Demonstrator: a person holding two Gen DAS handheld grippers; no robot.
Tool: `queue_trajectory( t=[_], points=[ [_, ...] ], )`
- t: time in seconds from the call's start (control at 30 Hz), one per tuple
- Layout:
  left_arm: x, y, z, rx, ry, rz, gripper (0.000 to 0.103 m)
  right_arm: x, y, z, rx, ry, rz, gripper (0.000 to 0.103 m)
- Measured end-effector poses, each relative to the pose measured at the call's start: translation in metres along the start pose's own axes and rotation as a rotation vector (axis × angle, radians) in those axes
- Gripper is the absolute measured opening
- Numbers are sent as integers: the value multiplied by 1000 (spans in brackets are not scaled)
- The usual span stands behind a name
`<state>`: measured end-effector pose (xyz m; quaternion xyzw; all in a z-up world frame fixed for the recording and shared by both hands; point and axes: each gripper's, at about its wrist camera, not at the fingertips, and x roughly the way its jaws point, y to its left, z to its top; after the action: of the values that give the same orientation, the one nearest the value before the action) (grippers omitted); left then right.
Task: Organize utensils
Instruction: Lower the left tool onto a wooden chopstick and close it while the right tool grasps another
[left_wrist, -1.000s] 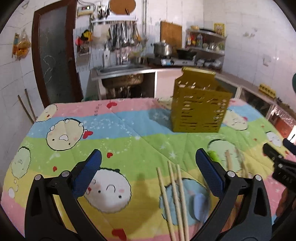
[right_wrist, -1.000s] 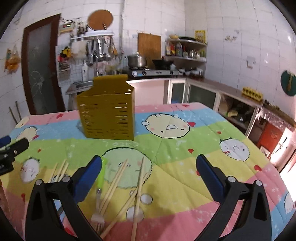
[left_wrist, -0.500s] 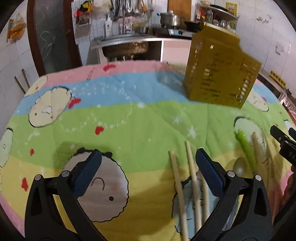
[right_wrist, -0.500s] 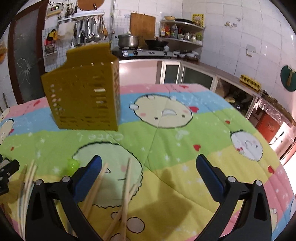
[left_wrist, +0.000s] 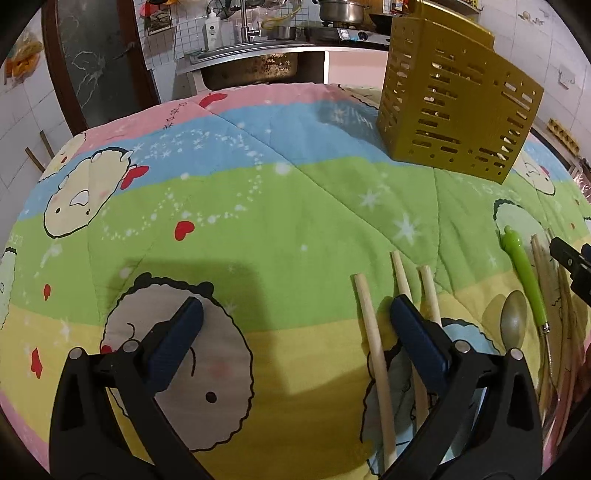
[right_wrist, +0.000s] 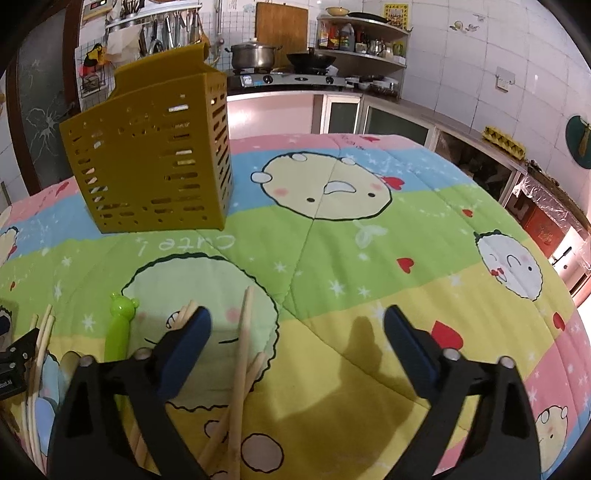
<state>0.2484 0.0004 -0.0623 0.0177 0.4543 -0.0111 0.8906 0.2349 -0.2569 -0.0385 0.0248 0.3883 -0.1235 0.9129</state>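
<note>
A slotted yellow utensil holder (left_wrist: 458, 107) (right_wrist: 155, 155) stands upright on the cartoon quilt. My left gripper (left_wrist: 295, 332) hangs open low over the quilt. Its right finger (left_wrist: 410, 332) sits over three wooden chopsticks (left_wrist: 373, 332). To their right lie a metal spoon (left_wrist: 513, 325) and a green-handled fork (left_wrist: 524, 273). My right gripper (right_wrist: 299, 332) is open, its jaws closing. One loose chopstick (right_wrist: 243, 339) lies between them by the left finger (right_wrist: 188, 343), untouched. The green handle (right_wrist: 120, 328) lies left of that finger, and more chopsticks (right_wrist: 42, 332) lie at the far left.
The quilt (left_wrist: 258, 206) covers the whole table. Behind it run a kitchen counter with a sink (left_wrist: 251, 66), a stove and pot (right_wrist: 255, 55), and shelves. The other gripper's tip shows at the frame edge (left_wrist: 569, 258) (right_wrist: 14, 354).
Both grippers have sunk toward the quilt and tipped downward, so the utensils sit closer under the fingers. The right jaws have narrowed a little.
</note>
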Motion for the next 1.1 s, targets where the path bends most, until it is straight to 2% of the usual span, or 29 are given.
queue_trajectory(
  t=[0.13,0.23,0.7,0.83,0.97,1.03,1.1],
  points=[
    [3,2,2,-8,10,-11,99,5,1,0,-4,28,7,77],
    [3,0,2,0,7,2,99,9,2,0,-7,49,15,74],
    [6,1,6,2,29,-14,99,14,4,2,-27,78,14,73],
    [5,-1,6,-5,27,-5,98,14,5,2,-27,76,29,67],
    [0,-6,4,-5,11,-14,85,12,8,1,-43,70,31,60],
    [-4,-9,1,-4,-2,-17,76,11,9,1,-43,69,39,54],
    [-10,-15,-2,12,-13,-25,61,10,10,1,-43,69,45,49]
  ],
)
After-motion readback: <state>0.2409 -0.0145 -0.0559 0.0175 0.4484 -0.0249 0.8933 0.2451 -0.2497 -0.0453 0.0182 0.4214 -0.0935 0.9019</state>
